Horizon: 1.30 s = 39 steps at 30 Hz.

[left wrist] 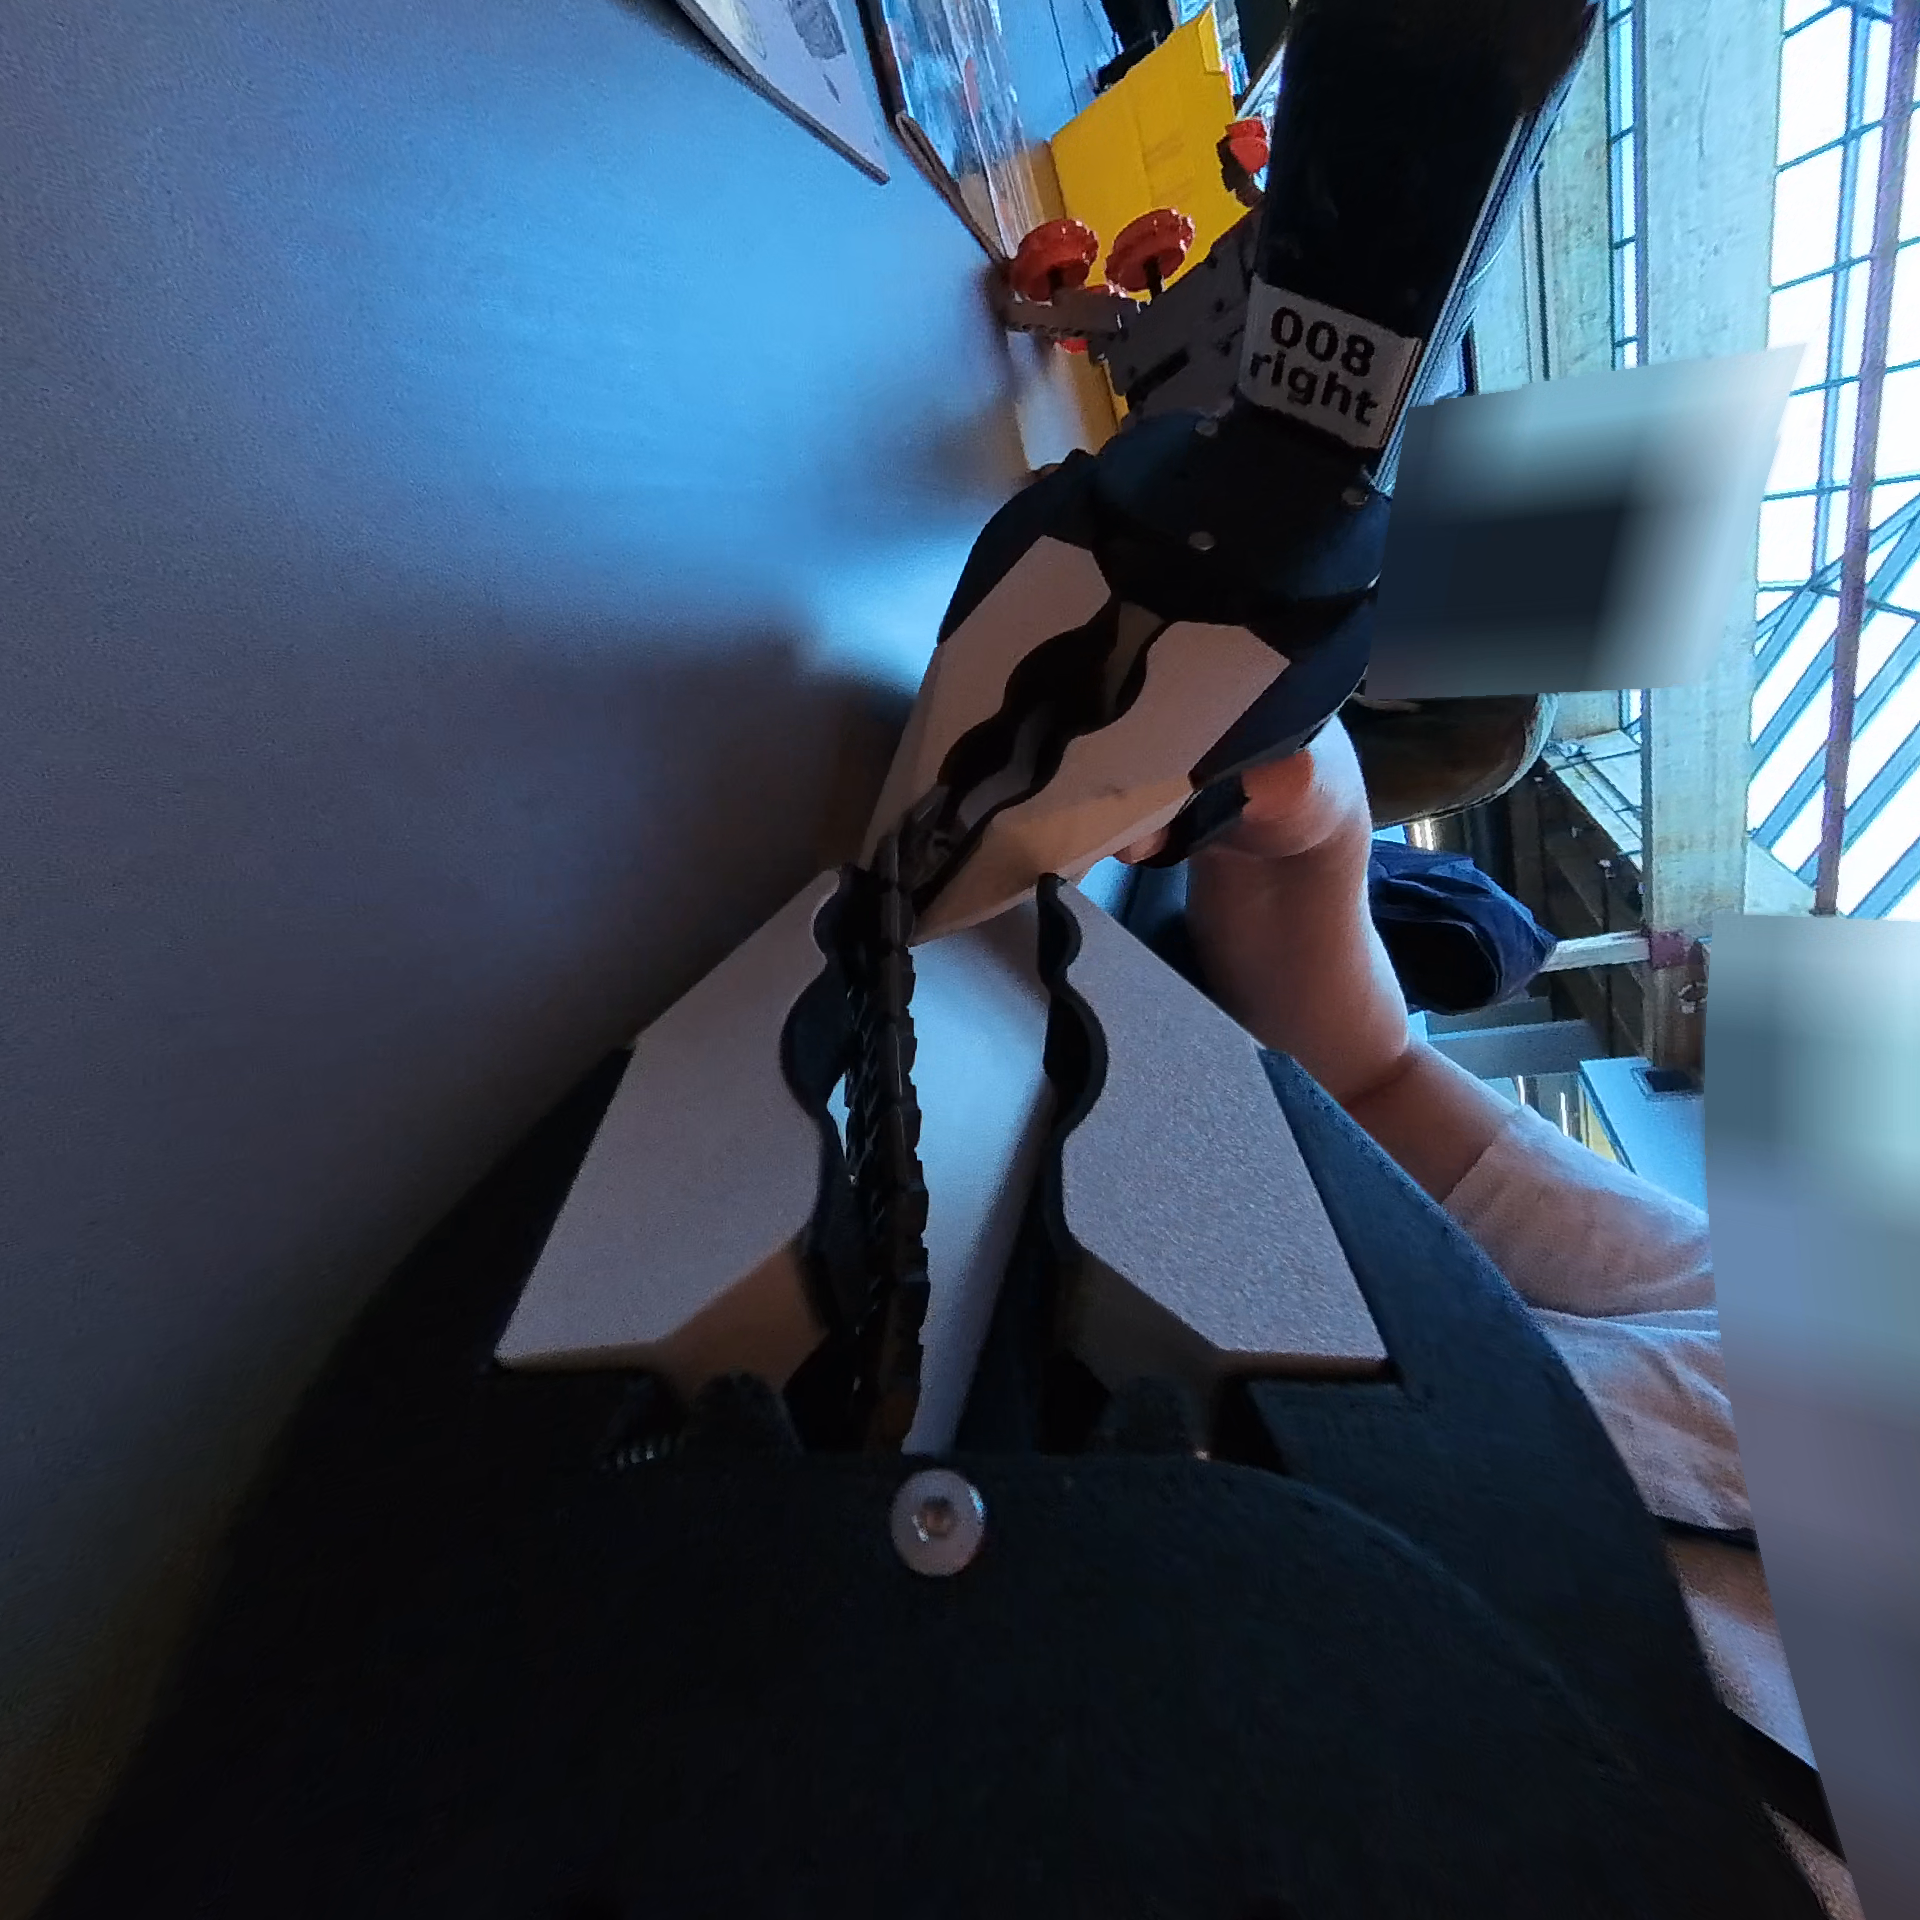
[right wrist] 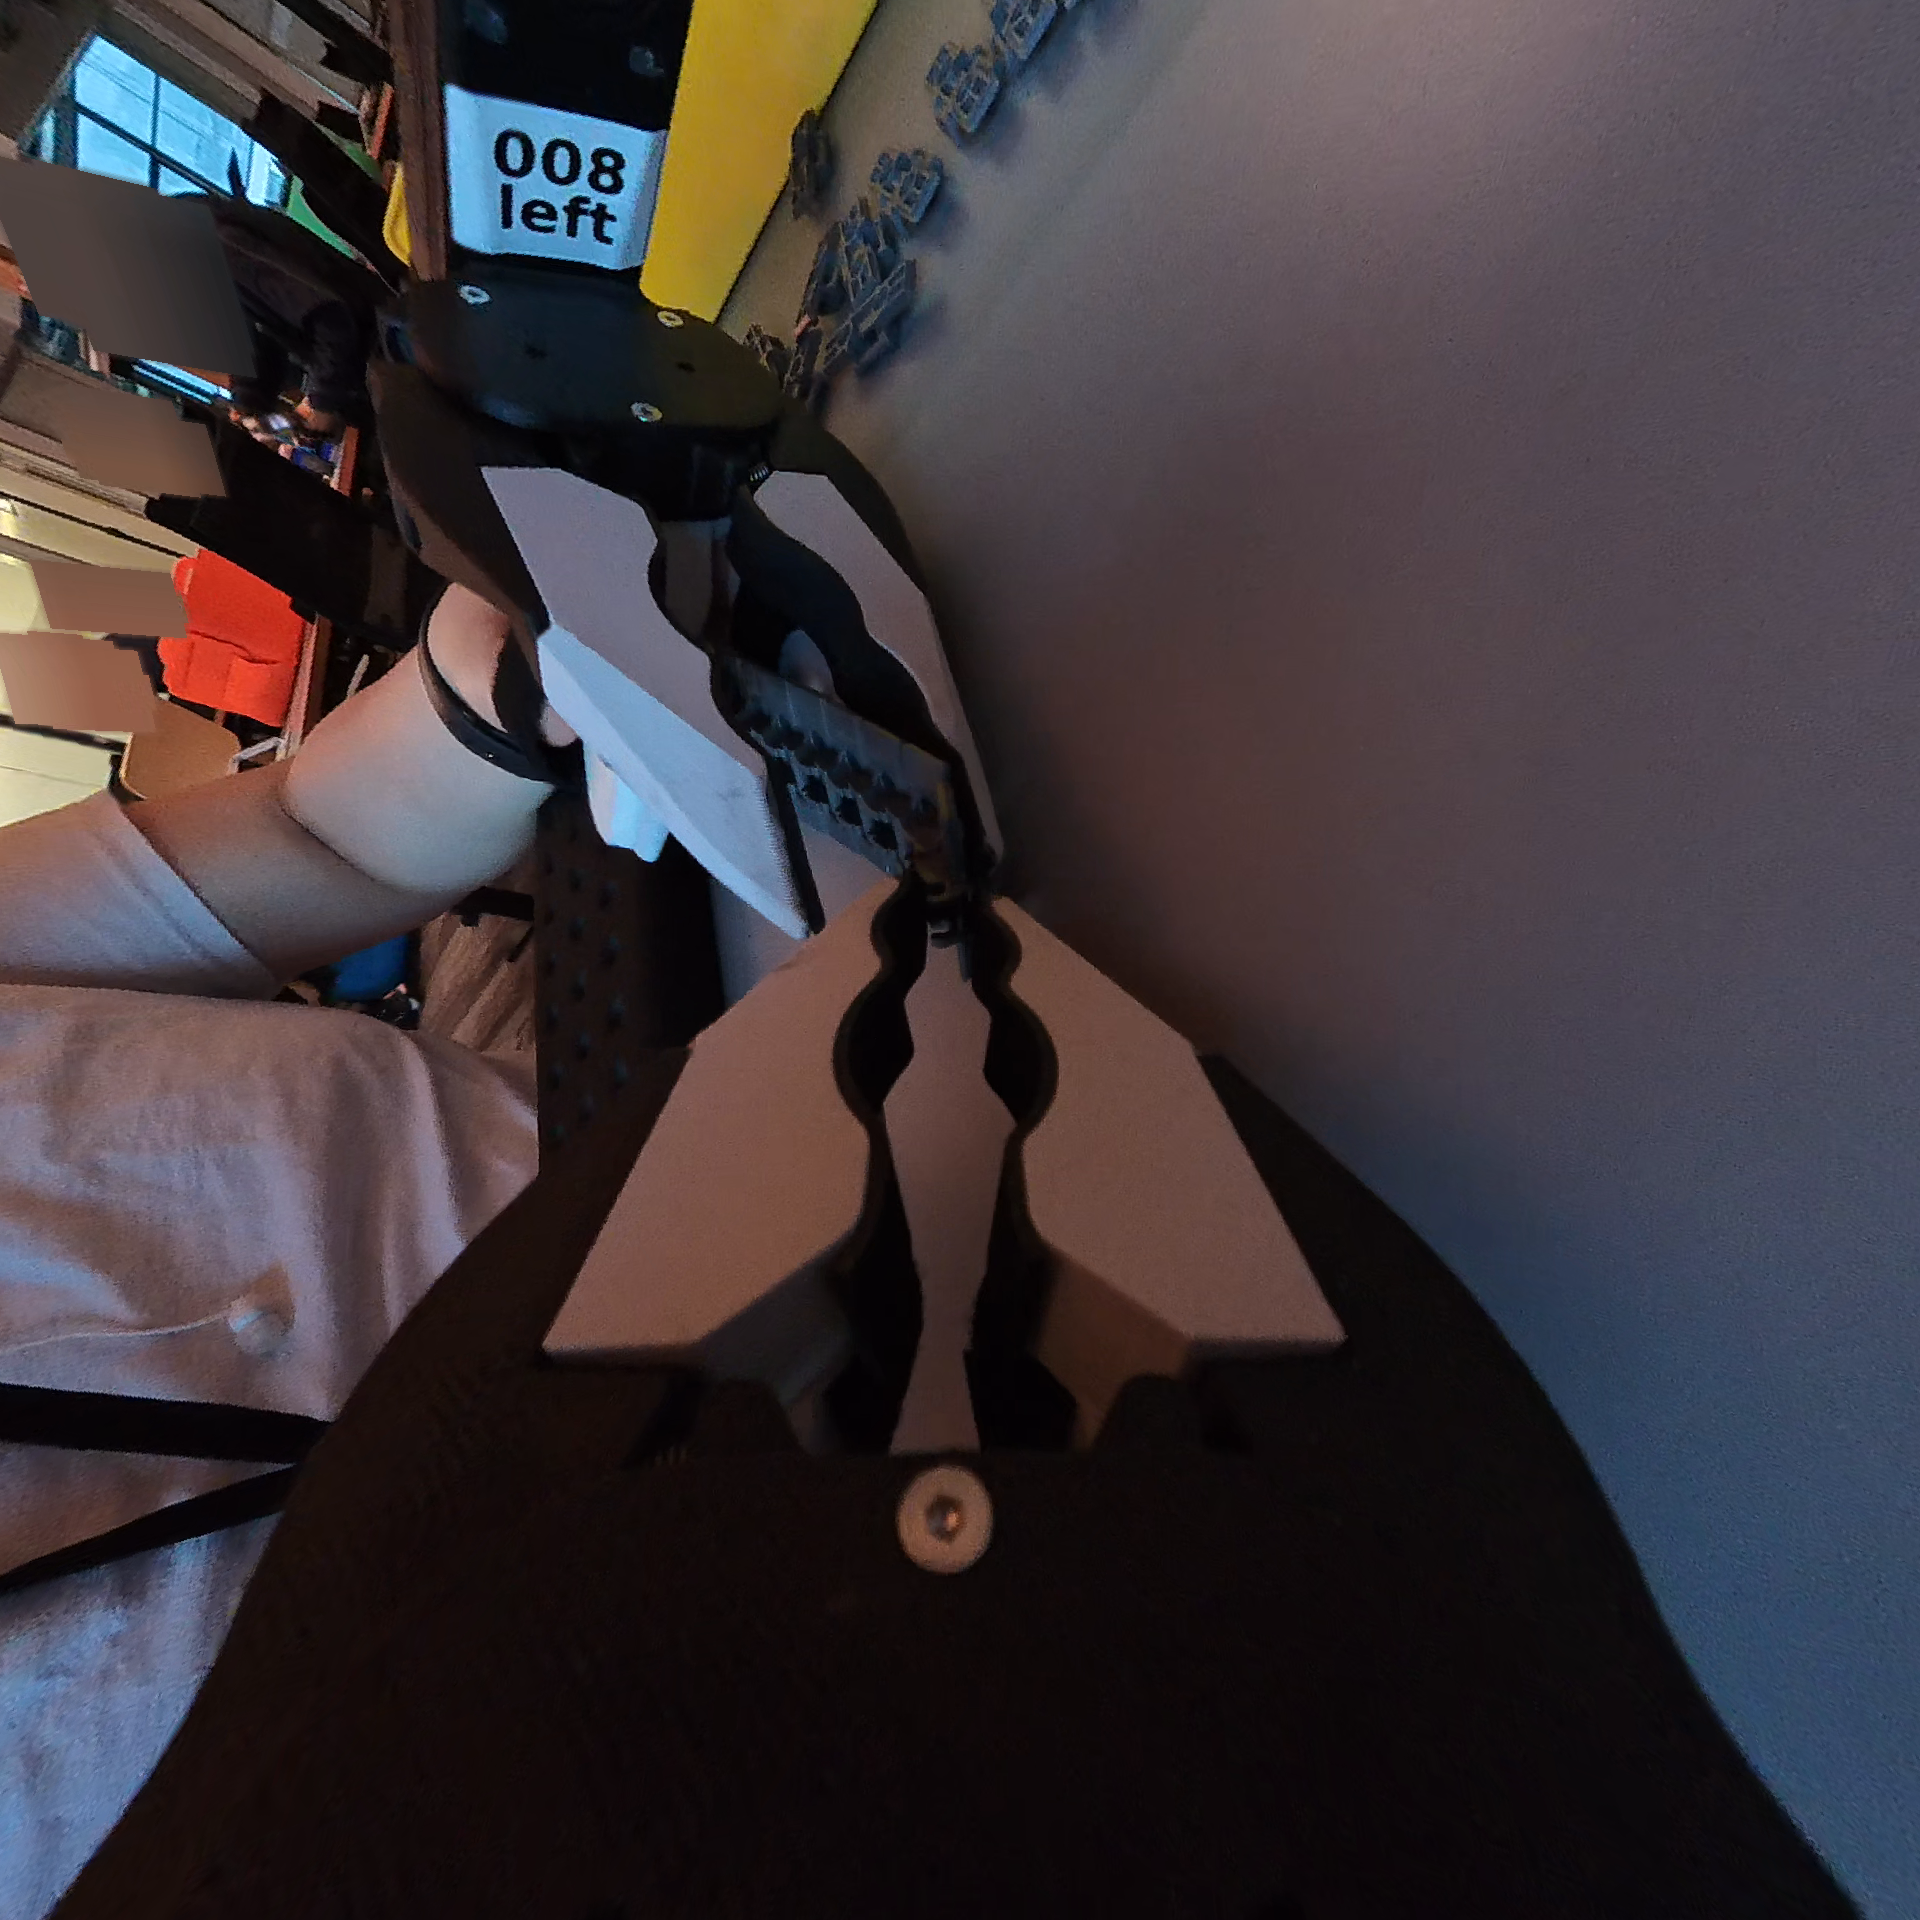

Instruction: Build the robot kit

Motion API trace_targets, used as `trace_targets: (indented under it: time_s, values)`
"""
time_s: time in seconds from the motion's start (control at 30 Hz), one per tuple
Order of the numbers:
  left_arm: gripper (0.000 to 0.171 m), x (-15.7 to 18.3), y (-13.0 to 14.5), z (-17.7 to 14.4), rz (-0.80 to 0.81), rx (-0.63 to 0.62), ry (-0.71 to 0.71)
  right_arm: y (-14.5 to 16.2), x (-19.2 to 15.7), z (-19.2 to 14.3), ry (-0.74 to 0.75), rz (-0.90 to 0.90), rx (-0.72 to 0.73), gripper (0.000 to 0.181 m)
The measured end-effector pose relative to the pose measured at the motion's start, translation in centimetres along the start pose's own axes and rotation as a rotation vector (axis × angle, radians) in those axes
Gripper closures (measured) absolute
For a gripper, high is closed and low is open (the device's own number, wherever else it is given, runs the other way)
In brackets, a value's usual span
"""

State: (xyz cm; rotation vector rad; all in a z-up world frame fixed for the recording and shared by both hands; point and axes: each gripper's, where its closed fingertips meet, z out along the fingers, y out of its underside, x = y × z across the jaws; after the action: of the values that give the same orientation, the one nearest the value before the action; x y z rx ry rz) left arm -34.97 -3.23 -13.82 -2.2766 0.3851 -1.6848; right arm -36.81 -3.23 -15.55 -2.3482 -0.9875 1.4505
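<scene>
Two grippers meet tip to tip over a grey desk, sharing one dark studded brick strip.

The left gripper (left wrist: 940,904), jaws part open, has the brick strip (left wrist: 883,1101) lying against one finger; whether it is clamped is unclear. The right gripper (right wrist: 951,904), nearly closed, pinches the strip's end (right wrist: 940,868). Near the desk's (right wrist: 1455,727) far edge lie grey brick pieces (right wrist: 873,260), blurred, orange wheels (left wrist: 1101,249) and a cut-off yellow box (left wrist: 1143,145).

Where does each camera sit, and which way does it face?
Left wrist view: on the left gripper, looking along its fingers at a black toothed strip, the right gripper, a forearm.
Right wrist view: on the right gripper, facing the left gripper.
Shared: strip, grey table.
</scene>
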Motion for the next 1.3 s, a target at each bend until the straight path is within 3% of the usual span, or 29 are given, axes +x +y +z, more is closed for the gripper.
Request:
trace_targets:
  time_s: [0.3,0.63,0.77,1.03,1.3]
  values:
    - [0.138,-0.1,0.2,0.2,0.078,-0.012,-0.043,0.2,0.2,0.1,0.016,0.056,-0.094,0.176]
    - [0.129,0.1,-0.4,-0.2,0.090,0.029,-0.031,-0.2,0.4,0.2,0.225,0.011,-0.304,0.177]
    - [0.135,0.3,-0.7,-0.4,0.086,0.038,0.003,-0.3,0.0,-0.1,0.170,0.033,-0.260,0.175]
    - [0.161,1.1,-2.2,-2.0,-0.081,0.115,0.172,-2.7,-1.9,-0.9,-0.089,0.074,0.033,0.173]
    - [0.163,1.3,-2.1,-2.2,-0.073,0.106,0.183,-3.1,-2.4,-1.1,-0.250,0.121,0.142,0.174]
